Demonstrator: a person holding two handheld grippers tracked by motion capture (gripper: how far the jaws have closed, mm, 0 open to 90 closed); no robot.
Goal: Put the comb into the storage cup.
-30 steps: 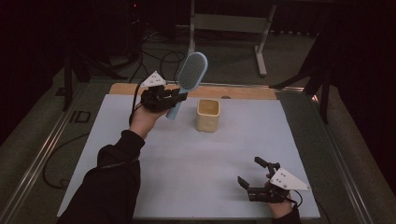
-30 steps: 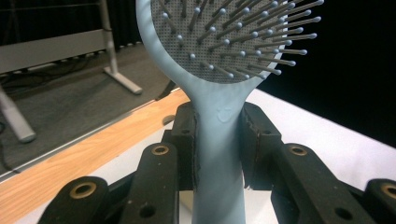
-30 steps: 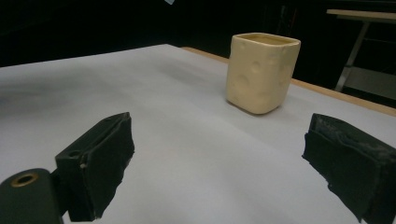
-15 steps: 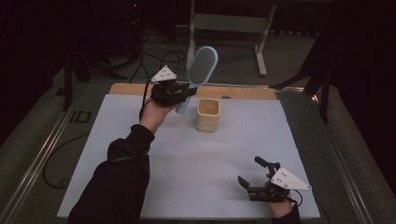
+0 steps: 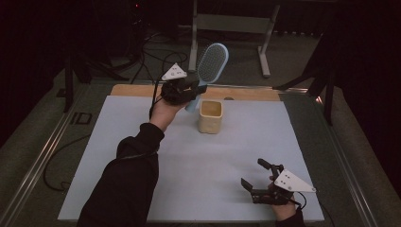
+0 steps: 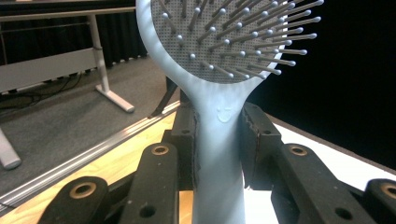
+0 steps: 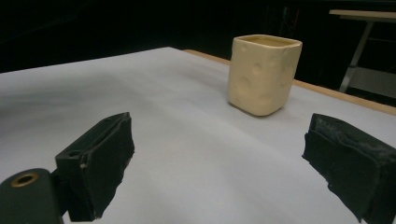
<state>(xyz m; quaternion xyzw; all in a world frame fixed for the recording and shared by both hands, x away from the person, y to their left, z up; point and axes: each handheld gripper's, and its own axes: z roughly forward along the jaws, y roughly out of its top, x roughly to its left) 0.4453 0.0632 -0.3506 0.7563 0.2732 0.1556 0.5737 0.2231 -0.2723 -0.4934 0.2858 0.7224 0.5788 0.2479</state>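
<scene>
You are holding your left gripper (image 5: 191,90) raised over the far part of the table (image 5: 142,142), and its jaws are clamping the pale blue handle of a hairbrush (image 5: 211,64). In the left gripper view the two pads are pressing on either side of the handle just below the neck, and the brush head is rising straight ahead of the jaws with its bristled face turned toward the camera. In the high view the head is leaning up and away from the gripper, beyond the table's far edge, while the lower end of the handle is pointing down past the jaws, close to the near-left rim of the cream cup (image 5: 211,116). The cup is standing upright on the white surface just below and to the right of your left gripper.

You are resting your right gripper (image 5: 259,179) low at the near right of the table, and its jaws are standing wide apart with nothing between them. In the right gripper view the cup (image 7: 264,74) is sitting well ahead of those jaws, slightly right of centre, and its sides are dimpled.
</scene>
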